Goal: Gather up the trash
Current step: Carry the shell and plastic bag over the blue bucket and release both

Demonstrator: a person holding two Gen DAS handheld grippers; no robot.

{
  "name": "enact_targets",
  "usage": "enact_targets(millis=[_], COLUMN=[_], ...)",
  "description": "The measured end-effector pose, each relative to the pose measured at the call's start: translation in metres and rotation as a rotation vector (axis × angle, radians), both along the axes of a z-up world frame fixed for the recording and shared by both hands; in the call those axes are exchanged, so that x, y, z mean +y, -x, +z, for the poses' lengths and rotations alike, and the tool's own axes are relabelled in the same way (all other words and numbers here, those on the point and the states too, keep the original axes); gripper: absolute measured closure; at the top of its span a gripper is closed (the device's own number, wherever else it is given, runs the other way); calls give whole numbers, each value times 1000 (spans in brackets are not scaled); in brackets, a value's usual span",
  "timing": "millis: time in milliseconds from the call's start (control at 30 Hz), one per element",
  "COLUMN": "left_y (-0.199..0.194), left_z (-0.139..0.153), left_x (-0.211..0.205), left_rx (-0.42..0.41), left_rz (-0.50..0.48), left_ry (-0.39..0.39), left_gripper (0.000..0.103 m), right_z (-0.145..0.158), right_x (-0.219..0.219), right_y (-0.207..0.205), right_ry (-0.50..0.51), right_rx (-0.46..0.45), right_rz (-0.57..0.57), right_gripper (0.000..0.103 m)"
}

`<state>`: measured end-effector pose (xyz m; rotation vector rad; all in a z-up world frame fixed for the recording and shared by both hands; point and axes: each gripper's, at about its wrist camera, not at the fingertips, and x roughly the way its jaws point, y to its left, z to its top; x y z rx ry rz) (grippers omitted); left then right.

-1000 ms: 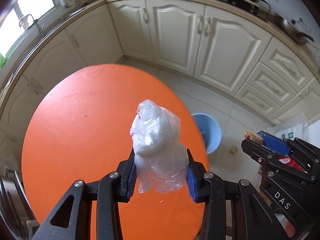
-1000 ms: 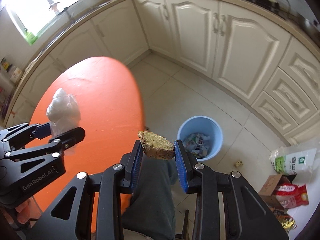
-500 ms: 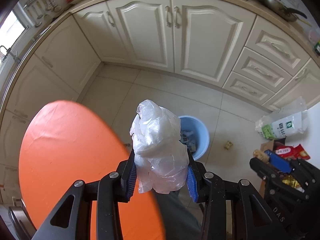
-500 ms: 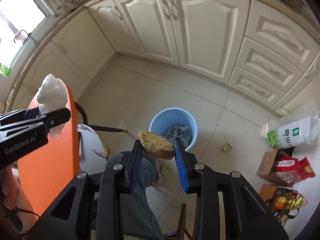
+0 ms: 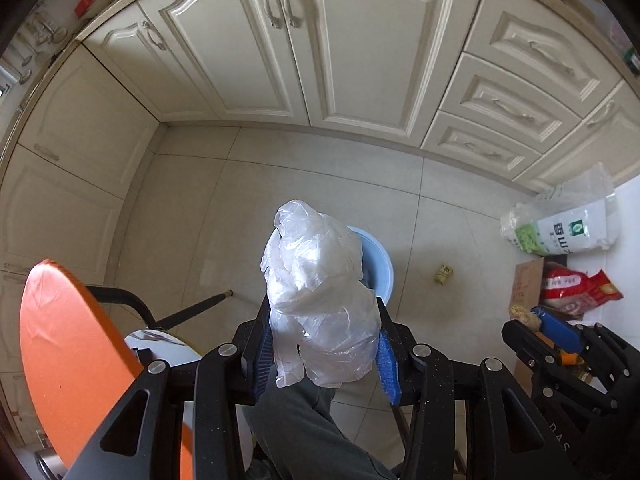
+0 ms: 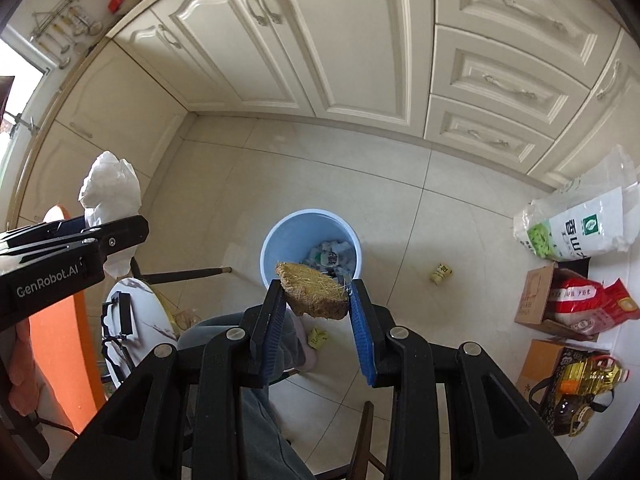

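My left gripper [image 5: 322,308] has a crumpled clear plastic bag [image 5: 316,280] between its blue pads; its jaws are opening, though the pads still touch the bag. Behind the bag, a light blue bin [image 5: 382,268] stands on the floor. In the right wrist view, my right gripper [image 6: 316,290] is shut on a brown fibrous scrub pad [image 6: 312,294] just above the near rim of the bin [image 6: 270,248], which holds several wrappers. The left gripper [image 6: 116,234] and its bag [image 6: 108,192] show at the left there.
The orange round table [image 5: 60,340] is at the lower left, with a white stool [image 6: 136,320] beside it. A person's trousered leg [image 6: 260,420] is below the grippers. Rice bags [image 6: 576,228], a cardboard box [image 6: 536,296] and an oil bottle [image 6: 588,380] crowd the right. Small yellow scraps [image 6: 440,272] lie on the tiles.
Both grippers have swung off the orange table and sunk toward the blue bin, which now looks larger and closer. The bag and the scrub pad stay between their pads.
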<state>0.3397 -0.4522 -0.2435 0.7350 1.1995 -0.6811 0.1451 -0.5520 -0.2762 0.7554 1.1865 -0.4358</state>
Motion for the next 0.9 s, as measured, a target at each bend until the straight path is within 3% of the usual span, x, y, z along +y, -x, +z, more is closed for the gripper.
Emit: enact_targets(millis=[67, 200, 300, 467, 900], left_y=[-6, -19, -24, -34, -42], left_z=[-7, -13, -17, -27, 9], left_x=[-11, -15, -10, 0, 57], left_rx=[7, 19, -15, 18, -8], left_rz=[-10, -9, -14, 17, 96], left_ry=[18, 47, 22, 6, 23], left_gripper=[59, 46, 43, 42, 39], right_z=[-7, -18, -25, -27, -1], right_x=[-4, -8, -9, -5, 33], right_y=[1, -2, -6, -21, -87], right_ry=[-8, -14, -26, -35, -4], right_rx=[9, 32, 36, 29, -47], right_rz=[-3, 2, 5, 24, 160], right_gripper=[71, 71, 71, 71, 69])
